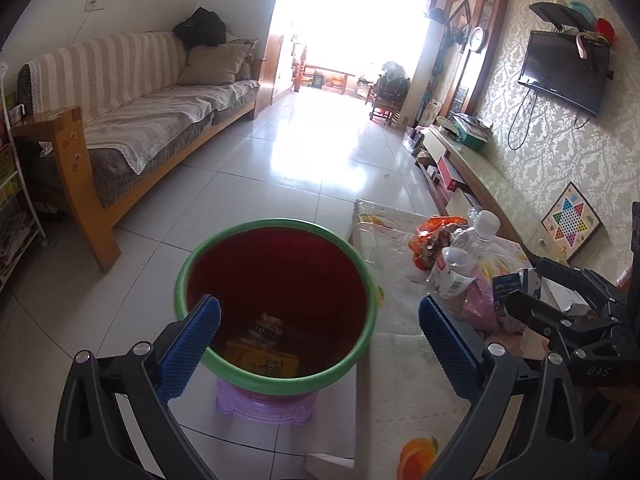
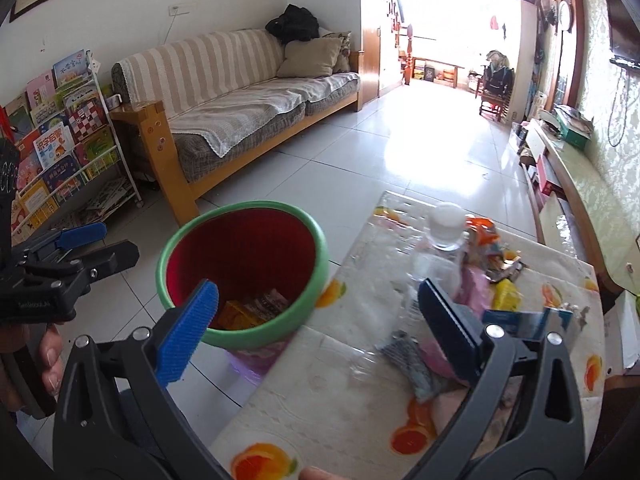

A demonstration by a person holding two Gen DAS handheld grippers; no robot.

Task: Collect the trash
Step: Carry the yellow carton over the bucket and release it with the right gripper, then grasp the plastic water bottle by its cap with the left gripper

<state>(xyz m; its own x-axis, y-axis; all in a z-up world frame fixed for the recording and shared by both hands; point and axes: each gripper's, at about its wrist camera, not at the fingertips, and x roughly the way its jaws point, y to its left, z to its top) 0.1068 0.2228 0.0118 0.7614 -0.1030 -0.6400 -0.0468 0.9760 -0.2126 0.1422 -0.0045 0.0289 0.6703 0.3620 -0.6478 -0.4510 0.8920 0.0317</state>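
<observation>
A red bin with a green rim stands on a purple stool beside the table; it also shows in the right wrist view. Yellow and brown wrappers lie in its bottom. My left gripper is open and empty, hovering over the bin's near rim. My right gripper is open and empty, between the bin and the trash pile. The pile on the table holds a clear plastic bottle, an orange wrapper, a pink bag, a blue packet and a grey wrapper.
The table has a fruit-print cover. A striped sofa stands at the left, a book rack beside it. A low TV cabinet and a wall TV are at the right. White tiled floor runs ahead.
</observation>
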